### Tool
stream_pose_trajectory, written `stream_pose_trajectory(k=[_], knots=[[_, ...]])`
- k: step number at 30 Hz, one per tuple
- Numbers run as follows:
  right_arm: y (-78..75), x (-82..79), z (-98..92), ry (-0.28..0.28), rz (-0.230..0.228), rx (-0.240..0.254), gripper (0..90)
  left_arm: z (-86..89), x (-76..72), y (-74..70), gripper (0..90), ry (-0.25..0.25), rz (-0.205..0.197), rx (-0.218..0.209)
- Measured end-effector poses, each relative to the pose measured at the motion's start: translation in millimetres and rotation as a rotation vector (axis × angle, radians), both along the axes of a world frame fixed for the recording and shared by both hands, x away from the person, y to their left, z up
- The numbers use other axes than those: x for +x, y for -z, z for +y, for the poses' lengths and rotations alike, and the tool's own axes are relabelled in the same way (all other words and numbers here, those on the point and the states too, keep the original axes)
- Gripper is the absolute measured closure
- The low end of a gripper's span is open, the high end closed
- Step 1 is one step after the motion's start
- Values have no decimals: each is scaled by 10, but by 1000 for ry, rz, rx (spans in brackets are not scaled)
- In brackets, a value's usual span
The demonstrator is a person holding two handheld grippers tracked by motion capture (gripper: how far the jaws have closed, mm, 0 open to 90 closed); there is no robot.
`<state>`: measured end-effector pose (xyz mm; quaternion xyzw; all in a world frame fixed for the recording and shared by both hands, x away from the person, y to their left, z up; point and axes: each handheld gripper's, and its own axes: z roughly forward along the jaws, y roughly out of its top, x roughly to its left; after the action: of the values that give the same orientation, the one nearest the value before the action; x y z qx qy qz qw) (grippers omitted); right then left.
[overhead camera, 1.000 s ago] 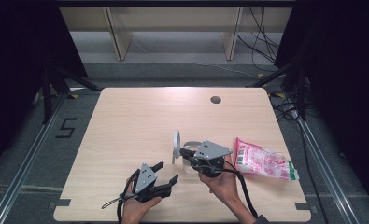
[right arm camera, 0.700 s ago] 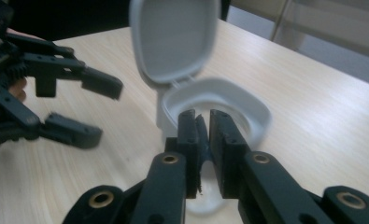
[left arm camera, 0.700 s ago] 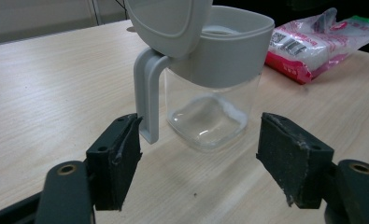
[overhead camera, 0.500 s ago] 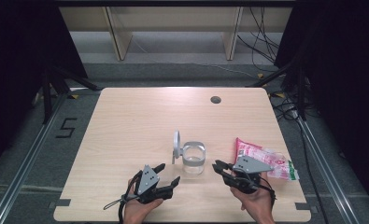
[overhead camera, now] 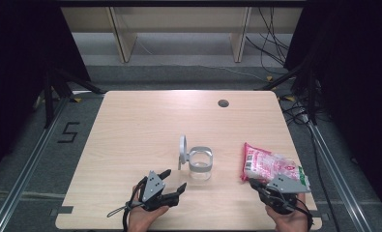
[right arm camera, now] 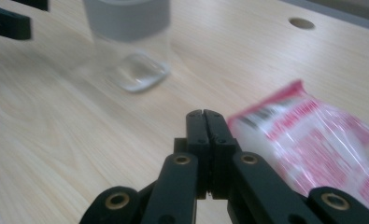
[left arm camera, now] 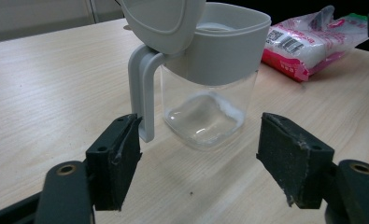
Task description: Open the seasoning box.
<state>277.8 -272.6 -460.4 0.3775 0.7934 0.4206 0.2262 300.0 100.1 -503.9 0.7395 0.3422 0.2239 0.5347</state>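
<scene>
Item 1: jar (overhead camera: 200,163), clear body, grey collar, hinged lid (overhead camera: 182,149) flipped up on its handle side. A thin white residue lies at the bottom. It stands upright on the surface (overhead camera: 130,125), just ahead of the left hand-held gripper (overhead camera: 171,186).

Item 2: left hand-held gripper. Jaws stand apart with nothing between them; in the left gripper view the jar sits beyond the pads (left arm camera: 119,158), framed by the gap, untouched.

Item 3: right hand-held gripper (overhead camera: 256,184). Jaws have just closed and meet flat, empty. Tip lies at the near edge of item 4; whether it touches cannot be told.

Item 4: bag (overhead camera: 271,166), pink and white, filled with white grains, lying flat just ahead and to the right of the right hand-held gripper, well apart from the jar.

Risks, as judged:
- Closed jaws cannot take the bag; pushed forward as they are, they would likely shove it along the surface or off its right edge.
- A pinch on the slack film alone may slip or tear it, spilling grains.
- The jar is light and nearly empty; an off-centre squeeze from the left pads, or a knock on the raised lid, could tip it.
- The lid stands over one side of the mouth; pouring from that side would scatter grains.
</scene>
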Motion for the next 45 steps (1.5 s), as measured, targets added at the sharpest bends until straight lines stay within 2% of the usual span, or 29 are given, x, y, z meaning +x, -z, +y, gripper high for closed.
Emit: stream_pose_trajectory(k=[1,2,3,7,10,11,14,16,17,18,19,20,21,24,25,26,29,30,31,32,33,34,35,36,37,39,40,44,45], knots=[[5,-37,-36,34,30,9,900,3,-4,-5,292,1,1,13],[18,-29,-97,36,17,-4,900,15,16,-9,292,19,-20,28],[37,-30,-138,41,21,1,900,12,24,-8,292,22,-25,21],[107,-50,-271,85,47,-47,900,10,18,-7,292,16,-15,33],[151,-62,-319,117,83,-60,900,8,32,-5,292,16,-24,17],[160,-39,-348,109,69,-66,900,-3,13,3,292,1,7,1],[181,-13,-386,107,78,-82,900,-7,15,12,291,5,10,-2],[207,13,-405,115,62,-103,900,2,24,4,291,4,1,15],[213,3,-386,134,95,-79,900,-16,16,17,291,-1,11,-6],[217,16,-389,140,100,-87,900,-13,9,18,291,-1,16,13],[227,65,-424,116,53,-131,900,-17,20,28,291,13,3,8],[223,68,-409,131,94,-111,900,-16,20,28,291,16,7,7],[226,93,-424,132,70,-128,900,-21,18,30,292,8,13,0],[232,134,-451,159,73,-151,900,-24,13,36,291,6,14,11],[243,161,-475,138,60,-162,900,-22,15,34,291,9,13,20],[239,158,-452,161,88,-139,900,-28,12,34,291,7,16,13],[257,202,-457,149,61,-186,900,-30,11,31,292,6,14,12],[251,202,-449,154,88,-188,900,-32,4,32,291,8,15,14],[253,218,-461,162,69,-201,900,-34,-3,30,291,7,18,12],[259,227,-465,161,90,-192,900,-24,20,28,291,25,-8,18],[258,234,-482,167,75,-203,900,-32,7,28,292,8,11,3],[252,247,-502,166,74,-218,900,-37,9,31,292,8,10,-4],[259,258,-505,182,64,-203,900,-27,12,28,292,20,3,12],[255,267,-514,181,90,-200,900,-34,-2,31,292,12,13,9],[258,283,-517,191,83,-195,900,-22,13,27,292,28,-6,25],[251,310,-541,201,67,-219,900,-24,14,22,292,23,-4,21],[249,329,-548,202,85,-211,900,-36,0,27,292,12,15,3],[243,411,-579,227,55,-223,900,-50,-10,31,291,11,12,1],[247,434,-581,220,70,-213,900,-47,-6,27,292,16,14,2]])
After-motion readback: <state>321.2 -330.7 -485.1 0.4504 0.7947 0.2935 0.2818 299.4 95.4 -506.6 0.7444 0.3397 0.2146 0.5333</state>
